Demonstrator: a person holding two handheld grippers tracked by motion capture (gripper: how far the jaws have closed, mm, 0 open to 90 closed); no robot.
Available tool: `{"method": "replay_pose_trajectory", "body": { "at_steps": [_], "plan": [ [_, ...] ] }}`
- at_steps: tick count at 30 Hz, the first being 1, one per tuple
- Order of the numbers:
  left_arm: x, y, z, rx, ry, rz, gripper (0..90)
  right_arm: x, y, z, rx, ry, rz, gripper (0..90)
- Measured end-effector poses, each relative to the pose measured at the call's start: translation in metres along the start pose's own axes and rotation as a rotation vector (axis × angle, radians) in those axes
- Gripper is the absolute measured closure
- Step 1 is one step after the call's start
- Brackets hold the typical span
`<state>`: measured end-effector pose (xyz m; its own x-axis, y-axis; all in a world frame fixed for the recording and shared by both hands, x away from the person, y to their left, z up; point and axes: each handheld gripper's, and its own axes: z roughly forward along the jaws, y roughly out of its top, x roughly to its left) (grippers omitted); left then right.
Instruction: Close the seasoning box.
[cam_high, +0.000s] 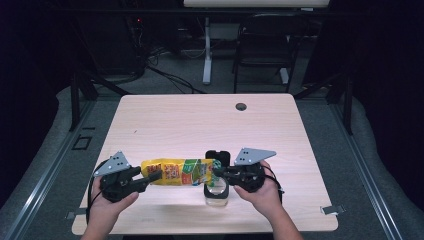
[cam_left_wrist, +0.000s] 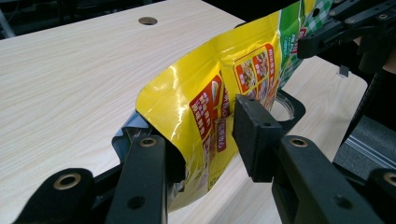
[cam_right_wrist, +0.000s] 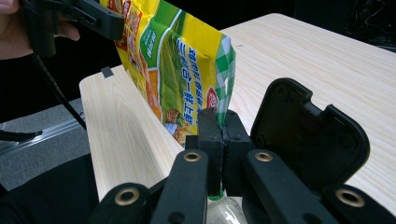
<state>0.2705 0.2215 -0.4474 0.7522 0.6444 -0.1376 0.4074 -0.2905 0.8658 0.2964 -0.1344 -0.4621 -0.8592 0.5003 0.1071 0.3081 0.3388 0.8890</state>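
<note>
So the person holds a yellow snack bag (cam_high: 181, 172) stretched sideways between the two tongs, just above the table (cam_high: 200, 120) near its front edge. The right tongs (cam_high: 218, 171) are pinched tight on the green-checked sealed end of the bag; in the right gripper view the two black pads meet on that edge with no gap. The left tongs (cam_high: 152, 176) take the other end. In the left gripper view one jaw reaches inside the opened mouth, where the silver lining shows, and the other presses the outer face, so they are clamped on one wall of the bag and hold the mouth open. Right below the right-hand end stands a clear container (cam_high: 217, 192) with its black hinged lid (cam_high: 218, 157) flipped back. My guess is the bag is held up like this, sealed end over the container, to line it up for tipping or stuffing the contents in; the open lid fits that
</note>
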Motion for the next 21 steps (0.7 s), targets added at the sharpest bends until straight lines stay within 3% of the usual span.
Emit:
{"method": "replay_pose_trajectory", "body": {
  "at_steps": [21],
  "plan": [
    [-0.0022,0.0051,0.0004,-0.006,-0.005,0.007,67.6,-0.0027,-0.0027,-0.0016,0.009,-0.003,-0.007,88.8]
  ]
}}
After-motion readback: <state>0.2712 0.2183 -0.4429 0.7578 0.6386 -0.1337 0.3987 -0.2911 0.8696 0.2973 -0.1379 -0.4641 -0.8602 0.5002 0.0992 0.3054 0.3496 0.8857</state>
